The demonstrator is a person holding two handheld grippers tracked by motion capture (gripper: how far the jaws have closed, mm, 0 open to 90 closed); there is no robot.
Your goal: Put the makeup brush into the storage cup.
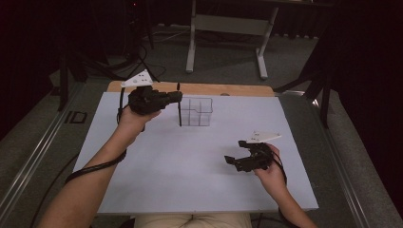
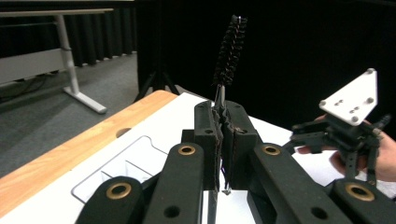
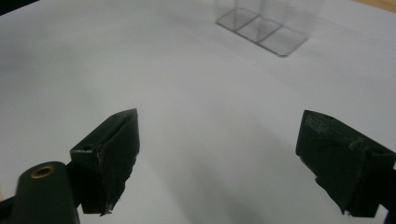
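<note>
Thin black bottle brush (image 2: 229, 49): bristled tip, twisted wire stem. It stands upright, clamped between the closed jaws of the left gripper (image 2: 223, 140), with the bristles sticking out past the jaw tips. In the high view the brush (image 1: 179, 107) is a thin dark vertical line just left of the clear organizer (image 1: 196, 111), lower end at or near the mat; I cannot tell whether it touches.

The organizer is a clear plastic box with several compartments, sitting toward the far middle of the white mat (image 1: 190, 156), close to the mat's far edge and the wooden table edge (image 1: 228, 89). From the left gripper view the organizer (image 2: 119, 170) lies below left of the jaws.

Right gripper (image 1: 243, 160) sits near the right front of the mat, well apart from the organizer, jaws spread wide with nothing between them (image 3: 219, 163). Wide bare mat lies between the two grippers and toward the near edge. Dark floor and a table frame (image 1: 228, 28) sit beyond.
</note>
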